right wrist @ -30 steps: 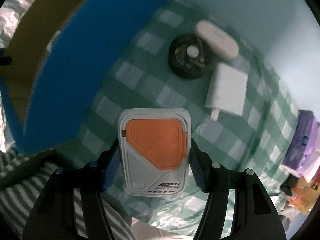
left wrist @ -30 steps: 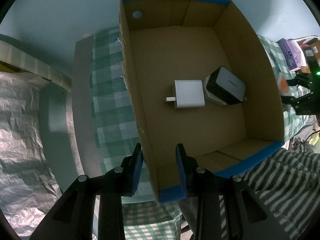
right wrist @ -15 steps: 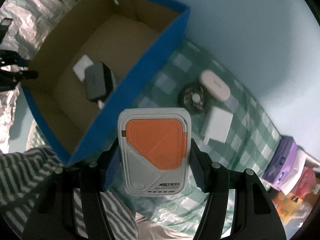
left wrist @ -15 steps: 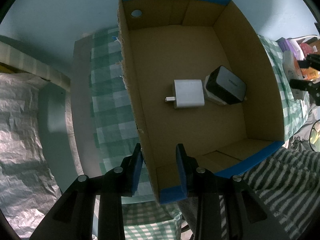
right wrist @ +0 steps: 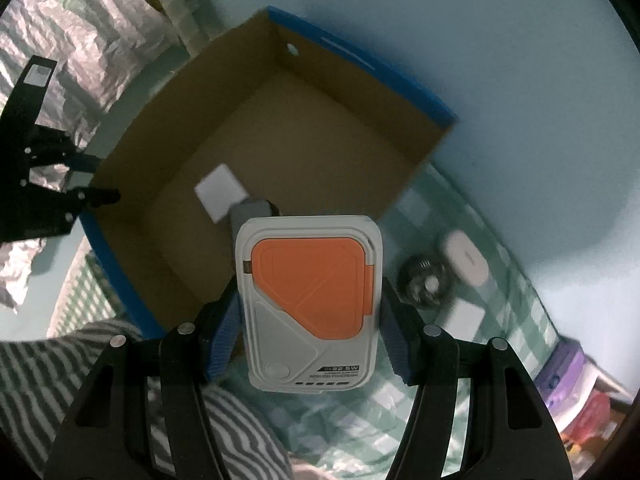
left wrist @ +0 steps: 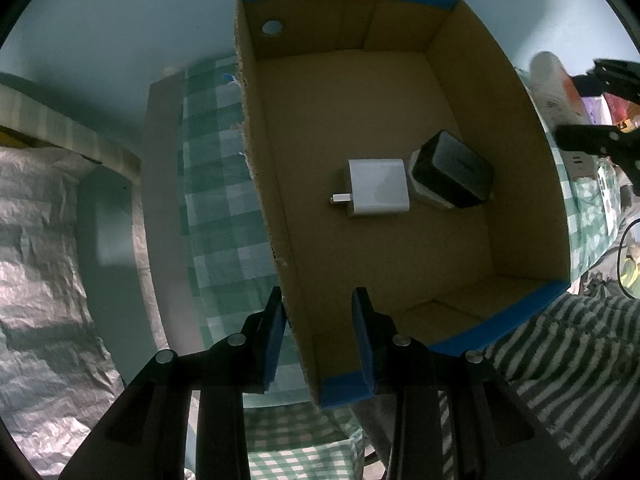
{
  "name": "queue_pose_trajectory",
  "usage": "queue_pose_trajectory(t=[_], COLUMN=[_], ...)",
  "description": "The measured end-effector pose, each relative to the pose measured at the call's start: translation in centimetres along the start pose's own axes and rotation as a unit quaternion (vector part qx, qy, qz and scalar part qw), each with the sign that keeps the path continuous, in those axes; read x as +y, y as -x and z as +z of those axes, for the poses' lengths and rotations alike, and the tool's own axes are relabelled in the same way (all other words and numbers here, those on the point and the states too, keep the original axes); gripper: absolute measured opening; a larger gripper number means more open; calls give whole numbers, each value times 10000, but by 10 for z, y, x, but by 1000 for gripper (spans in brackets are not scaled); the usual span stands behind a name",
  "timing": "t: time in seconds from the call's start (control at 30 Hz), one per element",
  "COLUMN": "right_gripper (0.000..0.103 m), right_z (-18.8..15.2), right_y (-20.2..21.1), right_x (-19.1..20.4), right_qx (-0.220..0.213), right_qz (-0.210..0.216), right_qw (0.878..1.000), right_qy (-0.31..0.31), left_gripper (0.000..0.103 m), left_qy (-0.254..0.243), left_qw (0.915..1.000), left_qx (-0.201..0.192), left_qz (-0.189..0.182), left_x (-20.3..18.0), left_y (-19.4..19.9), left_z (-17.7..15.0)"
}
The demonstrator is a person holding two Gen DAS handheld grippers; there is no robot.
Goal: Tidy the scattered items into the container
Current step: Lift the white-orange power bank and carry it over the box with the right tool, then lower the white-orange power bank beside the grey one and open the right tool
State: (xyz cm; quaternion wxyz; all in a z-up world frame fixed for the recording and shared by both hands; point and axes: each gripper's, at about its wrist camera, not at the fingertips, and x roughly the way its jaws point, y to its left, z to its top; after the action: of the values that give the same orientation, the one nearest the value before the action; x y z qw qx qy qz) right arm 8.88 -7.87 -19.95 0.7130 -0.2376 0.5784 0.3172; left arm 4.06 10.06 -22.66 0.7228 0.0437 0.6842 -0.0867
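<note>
Power bank over the box, box wall in my other jaws.

My right gripper (right wrist: 310, 316) clamps the orange-and-grey power bank (right wrist: 310, 312) by its sides, above the near edge of the cardboard box (left wrist: 400, 120). My left gripper (left wrist: 318, 336) straddles the box's side wall, jaws narrow; I cannot tell whether they pinch it. Inside lie a white charger (left wrist: 378, 193) and, touching it, a black charger (left wrist: 452, 174).

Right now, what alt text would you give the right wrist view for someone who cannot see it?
The right gripper holds an orange-and-grey power bank over the near edge of an open cardboard box with two chargers inside. The left gripper clamps the box's far wall; a white case, a dark round item and a white charger lie on the checked cloth.
</note>
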Motion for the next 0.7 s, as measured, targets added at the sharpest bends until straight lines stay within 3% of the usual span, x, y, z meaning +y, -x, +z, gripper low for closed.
queue_pose_trajectory(t=[0.37, 0.7], right_gripper=[63, 63], right_z=[36, 37], right_y=[-34, -68], right_x=[30, 40], right_qx=[262, 621], right_qz=[2, -97], right_qw=[9991, 9966], right_qy=[345, 525], left_gripper=[32, 33], left_qy=[31, -32], left_qw=[10000, 10000], left_qx=[-17, 3], left_qz=[23, 57], left_x=[0, 0], left_y=[2, 1], left_z=[-1, 0])
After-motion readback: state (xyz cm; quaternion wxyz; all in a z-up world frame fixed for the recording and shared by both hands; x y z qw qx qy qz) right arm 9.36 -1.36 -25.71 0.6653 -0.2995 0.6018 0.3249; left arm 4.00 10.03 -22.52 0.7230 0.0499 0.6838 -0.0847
